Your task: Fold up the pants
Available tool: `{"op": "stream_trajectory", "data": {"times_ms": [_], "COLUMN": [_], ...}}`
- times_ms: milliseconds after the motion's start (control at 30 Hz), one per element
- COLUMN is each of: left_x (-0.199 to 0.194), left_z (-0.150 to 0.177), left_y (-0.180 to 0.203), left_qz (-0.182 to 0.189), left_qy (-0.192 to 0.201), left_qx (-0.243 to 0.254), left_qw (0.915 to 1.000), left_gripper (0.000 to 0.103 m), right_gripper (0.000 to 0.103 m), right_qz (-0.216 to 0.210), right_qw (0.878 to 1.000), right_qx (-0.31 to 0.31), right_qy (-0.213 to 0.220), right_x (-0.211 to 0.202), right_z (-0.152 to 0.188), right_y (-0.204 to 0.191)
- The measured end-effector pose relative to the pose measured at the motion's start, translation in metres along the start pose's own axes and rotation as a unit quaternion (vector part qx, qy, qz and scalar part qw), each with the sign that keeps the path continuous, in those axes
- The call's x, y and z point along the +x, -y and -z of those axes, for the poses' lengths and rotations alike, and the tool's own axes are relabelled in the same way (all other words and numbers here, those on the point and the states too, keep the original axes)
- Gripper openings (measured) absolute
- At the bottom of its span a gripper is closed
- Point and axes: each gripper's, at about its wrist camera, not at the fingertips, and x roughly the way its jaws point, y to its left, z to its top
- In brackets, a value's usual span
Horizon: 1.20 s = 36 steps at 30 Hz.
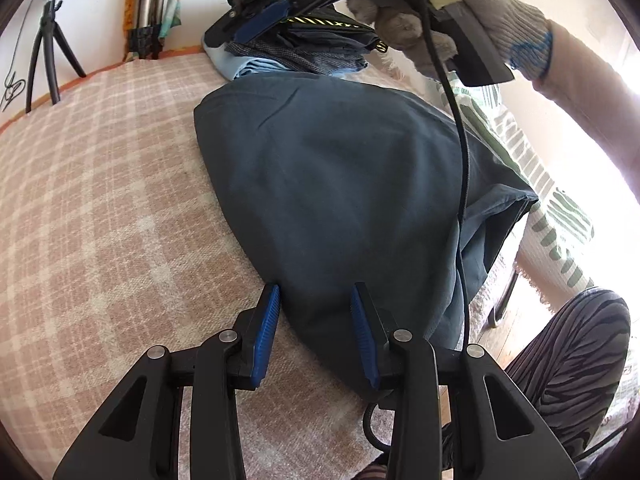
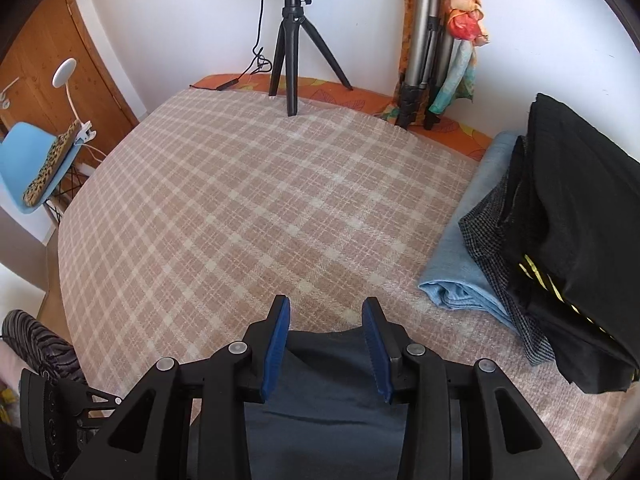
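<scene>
Dark blue-grey pants (image 1: 340,184) lie spread flat on the plaid blanket (image 1: 100,200), and their right side hangs over the bed's edge. My left gripper (image 1: 317,320) stands open over their near narrow end, with the cloth lying between the blue pads (image 1: 267,332) but not pinched. At the far end a gloved hand (image 1: 460,8) holds my right gripper (image 1: 244,28) just above the pants. In the right wrist view that gripper (image 2: 327,336) is open, and the pants' far edge (image 2: 328,392) shows between and below its fingers.
A stack of folded clothes (image 2: 540,260), light blue at the bottom and black on top, sits at the far right of the bed (image 1: 304,52). A small tripod (image 2: 294,52) stands at the back edge. A blue chair (image 2: 36,168) is off to the left. The person's zebra-patterned leg (image 1: 572,352) is by the near side.
</scene>
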Motion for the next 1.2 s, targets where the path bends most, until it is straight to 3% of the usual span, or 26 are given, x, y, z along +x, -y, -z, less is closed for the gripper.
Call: {"op": "stream_trajectory", "data": {"times_ms": [167,333,400,500,567,667,900,1067,1200], "left_x": [0.004,0.005,0.005,0.006,0.006,0.007,0.007,0.007,0.003], "left_z": [0.002,0.002,0.001,0.002,0.002,0.003,0.005,0.004,0.003], "left_y": [-0.003,-0.004,-0.004,-0.004,-0.003,0.0,0.007,0.006,0.007], "left_qz": [0.005,0.009,0.008,0.008,0.007,0.002,-0.007,-0.009,-0.014], "left_qy": [-0.003,-0.004,-0.004,-0.004,-0.003,-0.001,0.005,0.001,-0.001], "left_qx": [0.001,0.003,0.006,0.005,0.007,0.013,0.021,0.024,0.026], "left_qw": [1.0,0.9999,0.9999,0.9999,0.9999,0.9999,0.9997,0.9997,0.9996], "left_gripper": [0.035,0.035,0.035,0.035,0.035,0.035,0.035,0.035,0.035], "right_gripper": [0.036,0.034,0.028,0.01,0.0,0.0,0.0,0.0,0.007], "right_qz": [-0.027,-0.068,-0.066,-0.074,-0.082,-0.064,-0.022,-0.015,-0.003], "right_qw": [0.997,0.992,0.991,0.99,0.99,0.993,0.999,0.998,0.996], "right_qx": [-0.036,-0.05,-0.055,-0.053,-0.06,-0.058,0.029,0.061,0.093], "right_qy": [-0.068,-0.09,-0.1,-0.109,-0.1,-0.08,-0.013,-0.027,0.011], "right_x": [0.032,0.041,0.046,0.05,0.046,0.038,0.021,0.032,0.011], "right_z": [-0.004,0.002,0.006,0.012,0.015,0.016,0.0,0.002,0.008], "right_y": [-0.005,-0.007,-0.008,-0.011,-0.017,-0.023,0.004,0.011,0.018]}}
